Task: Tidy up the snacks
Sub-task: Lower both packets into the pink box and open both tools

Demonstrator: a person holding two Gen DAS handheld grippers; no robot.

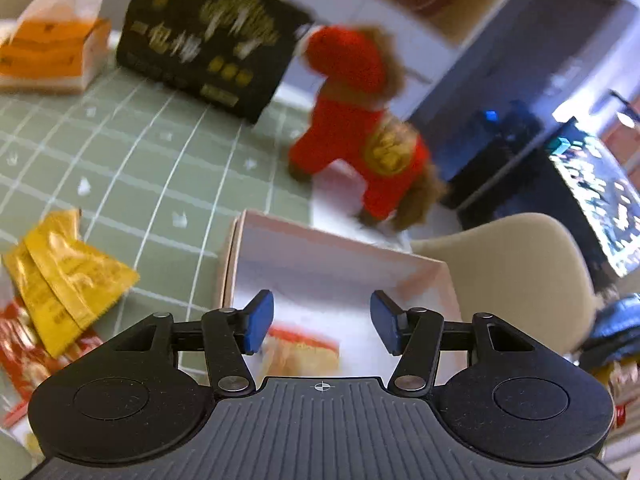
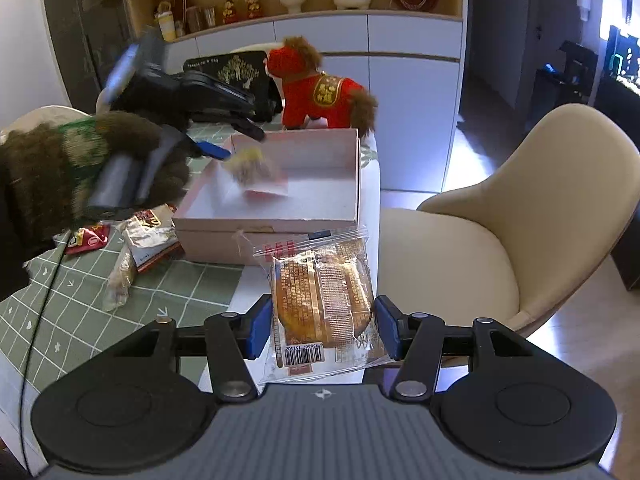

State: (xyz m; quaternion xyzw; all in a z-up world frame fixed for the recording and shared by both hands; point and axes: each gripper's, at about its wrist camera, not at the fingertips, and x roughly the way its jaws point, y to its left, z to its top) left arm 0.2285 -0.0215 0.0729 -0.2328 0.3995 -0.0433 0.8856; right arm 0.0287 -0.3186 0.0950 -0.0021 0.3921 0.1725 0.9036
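Clamped between the blue pads of the right gripper (image 2: 323, 328), a clear-wrapped golden cake packet (image 2: 320, 304) hangs above the table's edge, just before the open pale pink cardboard box (image 2: 272, 222). Inside that box lies another wrapped snack (image 2: 260, 178), under the left gripper (image 1: 322, 322), whose jaws stand wide with nothing between them. Beyond the box stands a red plush horse (image 2: 320, 92) on the green checked tablecloth (image 2: 176, 284).

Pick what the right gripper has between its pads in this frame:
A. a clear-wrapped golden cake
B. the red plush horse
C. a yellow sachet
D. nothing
A: in the right wrist view the right gripper has both blue pads pressed against the sides of the clear-wrapped golden cake, short of the open pink box.
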